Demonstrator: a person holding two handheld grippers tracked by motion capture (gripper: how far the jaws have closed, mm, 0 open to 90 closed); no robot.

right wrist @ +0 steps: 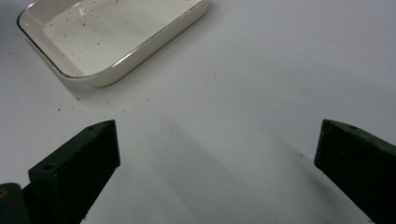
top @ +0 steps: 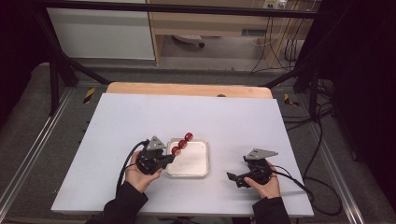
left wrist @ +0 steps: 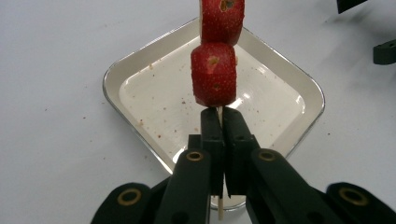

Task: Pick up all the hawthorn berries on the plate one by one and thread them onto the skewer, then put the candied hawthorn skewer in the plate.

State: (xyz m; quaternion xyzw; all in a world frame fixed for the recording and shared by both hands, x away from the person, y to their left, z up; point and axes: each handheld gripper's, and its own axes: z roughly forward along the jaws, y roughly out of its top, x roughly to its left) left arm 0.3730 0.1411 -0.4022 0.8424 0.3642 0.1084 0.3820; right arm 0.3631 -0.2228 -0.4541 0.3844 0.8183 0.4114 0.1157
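Strawberry skewer (left wrist: 214, 70), held above white dish (left wrist: 140, 60).
Left gripper (left wrist: 218, 116): fingers clenched on the skewer stick. Right gripper (right wrist: 217, 154): fingers spread wide, empty, over bare worktop (right wrist: 257, 70) beside the dish.

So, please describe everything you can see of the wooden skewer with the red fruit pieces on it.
The thin pale wooden skewer with red fruit pieces carries three dark red chunks in the high view, speckled like strawberry, with small brown spots. They sit in a row along the stick, close together. Its bare lower end is clamped between the shut jaws of the left claw, which holds it slanting above the white square dish with the metallic rim. The skewer touches nothing else; whether its far tip is pointed cannot be told.
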